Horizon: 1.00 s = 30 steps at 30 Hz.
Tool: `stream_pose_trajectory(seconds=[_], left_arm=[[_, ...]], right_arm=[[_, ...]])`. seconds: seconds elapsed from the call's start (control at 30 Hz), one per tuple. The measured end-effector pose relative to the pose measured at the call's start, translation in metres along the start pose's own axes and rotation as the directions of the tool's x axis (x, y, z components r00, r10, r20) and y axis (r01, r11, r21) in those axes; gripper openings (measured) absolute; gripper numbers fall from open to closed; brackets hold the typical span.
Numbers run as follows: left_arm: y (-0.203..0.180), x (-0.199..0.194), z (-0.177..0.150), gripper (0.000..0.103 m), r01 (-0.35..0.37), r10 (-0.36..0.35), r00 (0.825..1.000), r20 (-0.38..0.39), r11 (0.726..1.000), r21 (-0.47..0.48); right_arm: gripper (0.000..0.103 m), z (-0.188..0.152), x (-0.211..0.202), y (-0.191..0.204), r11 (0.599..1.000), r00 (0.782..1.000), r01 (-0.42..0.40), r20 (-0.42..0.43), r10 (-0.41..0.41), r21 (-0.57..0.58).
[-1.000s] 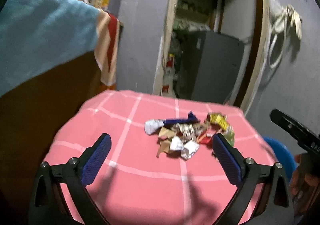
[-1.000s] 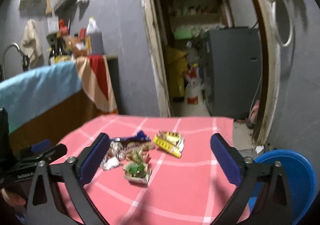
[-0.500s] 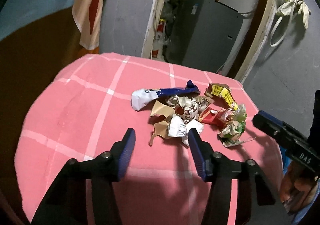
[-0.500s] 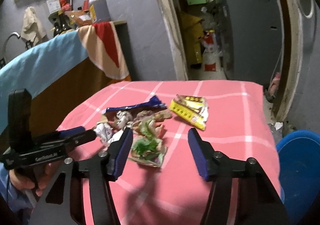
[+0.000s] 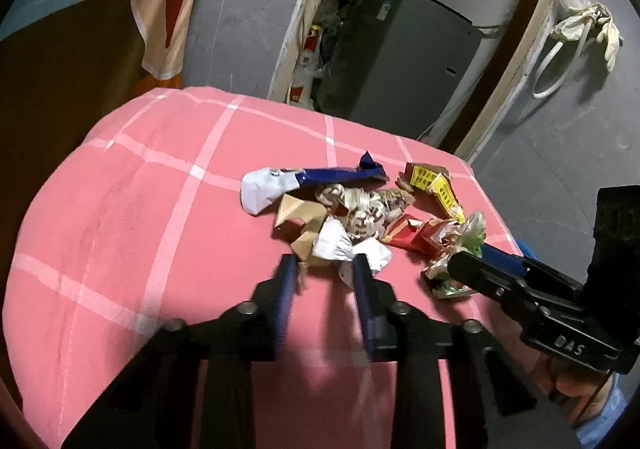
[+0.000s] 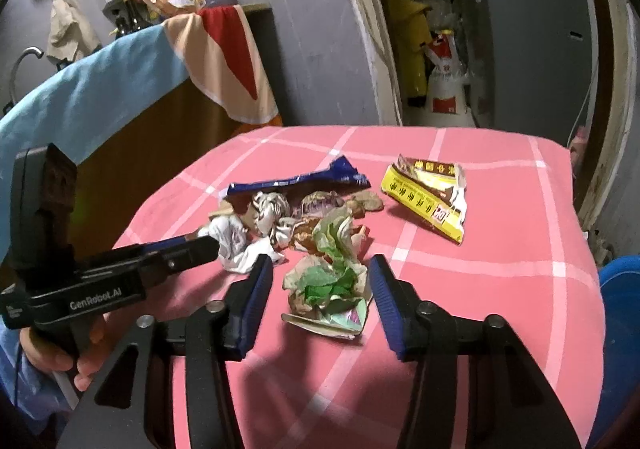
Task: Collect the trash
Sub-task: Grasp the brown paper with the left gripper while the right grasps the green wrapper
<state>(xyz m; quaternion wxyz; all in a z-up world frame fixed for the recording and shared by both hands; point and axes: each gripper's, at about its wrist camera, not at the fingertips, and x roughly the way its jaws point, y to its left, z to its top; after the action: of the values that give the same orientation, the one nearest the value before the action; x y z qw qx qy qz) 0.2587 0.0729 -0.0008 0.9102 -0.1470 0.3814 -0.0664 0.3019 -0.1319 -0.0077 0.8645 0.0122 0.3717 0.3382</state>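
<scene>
A pile of crumpled wrappers lies on a table with a pink checked cloth. My left gripper is open, its jaws narrowed, just short of a white crumpled wrapper at the pile's near edge. My right gripper is open, its fingers on either side of a green and silver wrapper. A blue wrapper and a yellow wrapper lie further back. The right gripper also shows in the left wrist view, beside the green wrapper.
A blue bin stands below the table's right edge. A wooden counter with a blue cloth is on the left. A doorway with a grey cabinet lies behind the table.
Both grippers moved forward and down to the pile. The jaws of both narrowed from wide open. The right gripper now straddles the green wrapper.
</scene>
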Motion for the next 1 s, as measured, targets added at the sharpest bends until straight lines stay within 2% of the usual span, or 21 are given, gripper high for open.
stream_pose_trajectory(seconds=[0.2, 0.5, 0.8, 1.0], left_arm=[[-0.003, 0.000, -0.004, 0.008, 0.011, -0.011, 1.000, -0.010, 1.000, 0.004], [-0.008, -0.010, -0.013, 0.001, 0.008, -0.008, 1.000, 0.001, 1.000, 0.010], [-0.016, -0.035, -0.029, 0.001, -0.029, 0.026, 0.996, 0.090, 0.999, 0.041], [-0.031, -0.060, -0.037, 0.001, -0.086, 0.063, 0.971, 0.229, 0.992, 0.091]], right_arm=[[0.025, -0.003, -0.001, 0.000, 1.000, 1.000, -0.018, -0.006, 0.018, 0.006], [0.022, -0.010, -0.015, -0.004, 0.999, 0.999, -0.037, 0.031, 0.037, 0.026], [0.022, -0.020, -0.041, -0.015, 0.995, 0.989, -0.075, 0.130, 0.067, 0.060], [0.022, -0.025, -0.064, -0.014, 0.998, 0.977, -0.049, 0.209, 0.039, 0.039]])
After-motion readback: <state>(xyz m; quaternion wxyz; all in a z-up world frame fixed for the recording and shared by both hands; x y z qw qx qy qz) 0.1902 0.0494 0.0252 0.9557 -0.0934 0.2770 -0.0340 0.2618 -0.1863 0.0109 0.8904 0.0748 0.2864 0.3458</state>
